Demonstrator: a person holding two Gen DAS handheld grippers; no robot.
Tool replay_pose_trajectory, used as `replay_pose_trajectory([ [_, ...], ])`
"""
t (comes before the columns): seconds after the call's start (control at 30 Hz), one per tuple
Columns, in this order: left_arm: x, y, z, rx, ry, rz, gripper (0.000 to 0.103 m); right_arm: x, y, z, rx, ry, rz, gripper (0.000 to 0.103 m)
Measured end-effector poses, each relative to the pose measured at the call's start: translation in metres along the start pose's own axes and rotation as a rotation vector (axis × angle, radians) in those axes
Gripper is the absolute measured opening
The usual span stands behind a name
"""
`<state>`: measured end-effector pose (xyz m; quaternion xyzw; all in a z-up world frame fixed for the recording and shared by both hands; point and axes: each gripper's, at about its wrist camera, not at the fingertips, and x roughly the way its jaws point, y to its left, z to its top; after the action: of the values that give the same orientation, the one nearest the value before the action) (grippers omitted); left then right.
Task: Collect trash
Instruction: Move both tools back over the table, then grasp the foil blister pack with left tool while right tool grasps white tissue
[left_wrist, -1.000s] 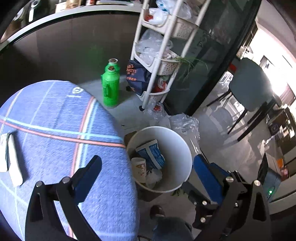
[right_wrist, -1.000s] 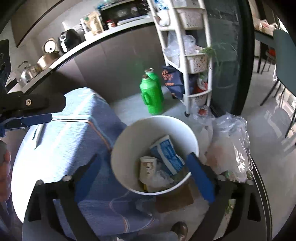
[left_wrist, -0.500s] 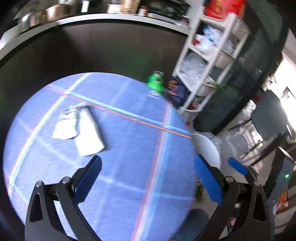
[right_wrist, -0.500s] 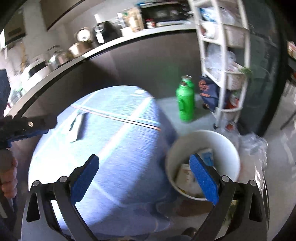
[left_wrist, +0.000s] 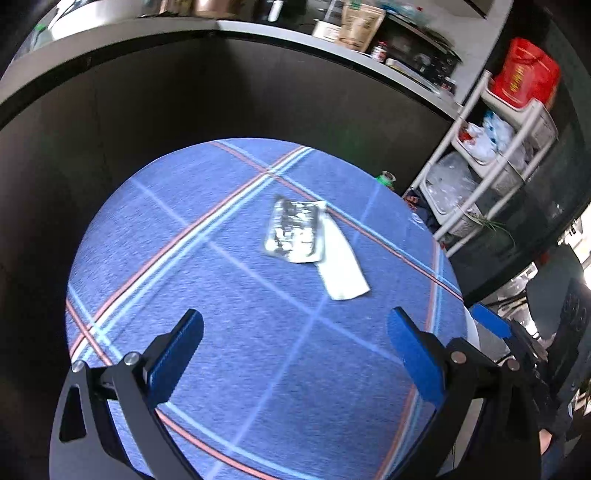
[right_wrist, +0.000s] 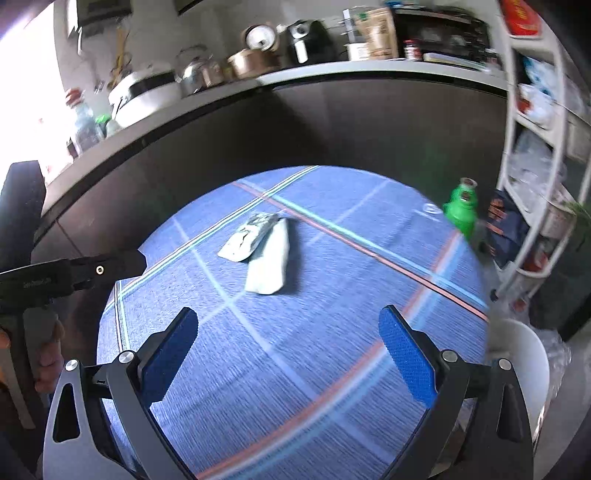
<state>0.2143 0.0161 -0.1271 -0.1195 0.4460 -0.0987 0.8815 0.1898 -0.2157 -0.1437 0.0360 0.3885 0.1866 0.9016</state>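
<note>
1. Left gripper (left_wrist: 295, 354): fingers spread wide, nothing held. A second ago it was aimed down at the bin; now it is turned back over the worktop (left_wrist: 229, 332), with the trash ahead between the fingers.
2. Right gripper (right_wrist: 288, 354): fingers also spread wide, nothing held. Its view has been swung off the bin and onto the worktop as well.
3. Bin (right_wrist: 524, 362): now only a white rim is seen at the right edge of the right view, beside the worktop and below its level. Contents are not visible from here.
4. Trash on the worktop: a crinkled foil wrapper (left_wrist: 295, 236) and a white paper sleeve (left_wrist: 341, 266), touching, with the wrapper overlapping the sleeve's far end. Both lie flat near the middle, well apart from either gripper.
5. Beyond the worktop: a green bottle (right_wrist: 461, 206) on the floor beside a white shelf rack (right_wrist: 532, 184); neither is touched.
6. Judged: one drop-off looks finished and the next pickup is being lined up. Flat, thin pieces are likely to need a low pinch at an edge; frames are motion-blurred, so exact alignment cannot be told.
</note>
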Motion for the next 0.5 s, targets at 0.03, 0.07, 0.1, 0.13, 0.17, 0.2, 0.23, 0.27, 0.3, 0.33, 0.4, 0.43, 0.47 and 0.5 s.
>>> replay_pose_trajectory([
  [0.03, 0.001, 0.006, 0.000, -0.010, 0.002, -0.002, 0.099, 0.009, 0.005, 0.004, -0.015, 0.014, -0.001, 0.093],
  [0.07, 0.003, 0.012, 0.001, -0.024, 0.006, -0.006, 0.099, 0.015, 0.007, 0.007, -0.022, 0.026, 0.001, 0.092],
  [0.1, 0.005, 0.017, 0.002, -0.037, 0.009, -0.012, 0.099, 0.024, 0.010, 0.010, -0.027, 0.042, 0.004, 0.090],
  [0.13, 0.006, 0.021, 0.002, -0.048, 0.010, -0.017, 0.099, 0.032, 0.011, 0.013, -0.027, 0.058, 0.010, 0.085],
  [0.17, 0.007, 0.026, 0.004, -0.059, 0.010, -0.023, 0.099, 0.042, 0.012, 0.016, -0.023, 0.081, 0.017, 0.081],
  [0.2, 0.009, 0.028, 0.005, -0.064, 0.009, -0.024, 0.099, 0.052, 0.012, 0.019, -0.017, 0.102, 0.020, 0.079],
  [0.23, 0.011, 0.032, 0.008, -0.067, 0.008, -0.024, 0.099, 0.058, 0.011, 0.020, -0.015, 0.115, 0.018, 0.077],
  [0.27, 0.013, 0.034, 0.009, -0.067, 0.009, -0.022, 0.099, 0.066, 0.012, 0.022, -0.016, 0.129, 0.012, 0.076],
  [0.3, 0.015, 0.035, 0.011, -0.065, 0.010, -0.020, 0.099, 0.073, 0.013, 0.023, -0.018, 0.140, 0.006, 0.076],
  [0.33, 0.017, 0.036, 0.013, -0.062, 0.011, -0.018, 0.099, 0.080, 0.014, 0.025, -0.018, 0.149, 0.003, 0.073],
  [0.4, 0.022, 0.038, 0.017, -0.058, 0.015, -0.017, 0.099, 0.094, 0.014, 0.029, -0.012, 0.170, -0.001, 0.067],
  [0.43, 0.024, 0.038, 0.018, -0.056, 0.016, -0.017, 0.099, 0.099, 0.014, 0.031, -0.010, 0.175, 0.000, 0.065],
  [0.47, 0.027, 0.038, 0.021, -0.052, 0.017, -0.017, 0.099, 0.104, 0.015, 0.032, -0.008, 0.179, 0.003, 0.063],
  [0.5, 0.030, 0.038, 0.023, -0.049, 0.019, -0.017, 0.099, 0.108, 0.014, 0.033, -0.007, 0.182, 0.006, 0.061],
])
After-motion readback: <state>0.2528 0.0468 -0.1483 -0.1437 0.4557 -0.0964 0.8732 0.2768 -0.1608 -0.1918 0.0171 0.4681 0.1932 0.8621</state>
